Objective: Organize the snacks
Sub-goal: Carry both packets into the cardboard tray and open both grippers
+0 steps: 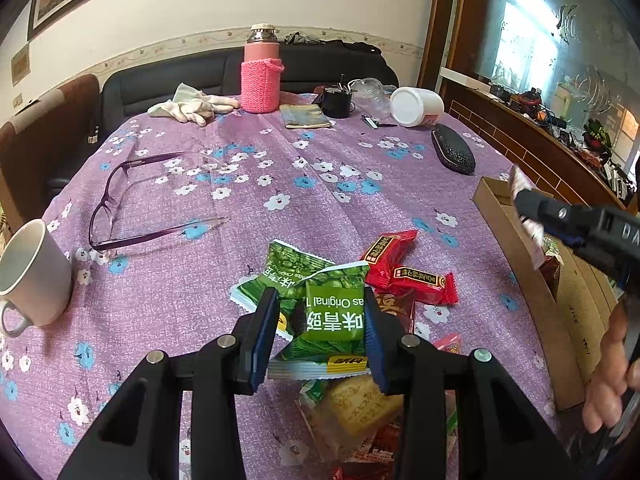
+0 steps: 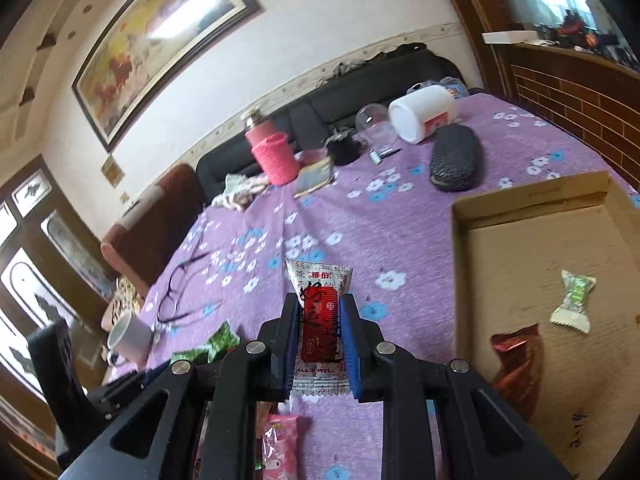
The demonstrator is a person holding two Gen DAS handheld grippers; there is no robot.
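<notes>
In the left wrist view my left gripper (image 1: 320,294) is shut on a green pea snack packet (image 1: 334,312), held just above a heap of snacks on the purple flowered tablecloth (image 1: 240,184). A second green packet (image 1: 280,276) and red packets (image 1: 400,264) lie right behind it, and a yellow pastry packet (image 1: 356,404) lies below. My right gripper (image 2: 320,300) is shut on a red-and-white packet (image 2: 320,276), left of the shallow cardboard box (image 2: 520,248). From the left wrist view that right gripper (image 1: 532,204) hovers at the box's near wall (image 1: 492,200).
Inside the box lie a green-and-white candy (image 2: 574,300) and a brown-red packet (image 2: 516,364). Purple glasses (image 1: 132,200), a white mug (image 1: 32,276), a pink flask (image 1: 260,76), a tipped white jar (image 1: 416,106), a dark glasses case (image 1: 454,152) and gloves (image 1: 192,106) are spread over the table. A hand (image 1: 608,368) shows at the right.
</notes>
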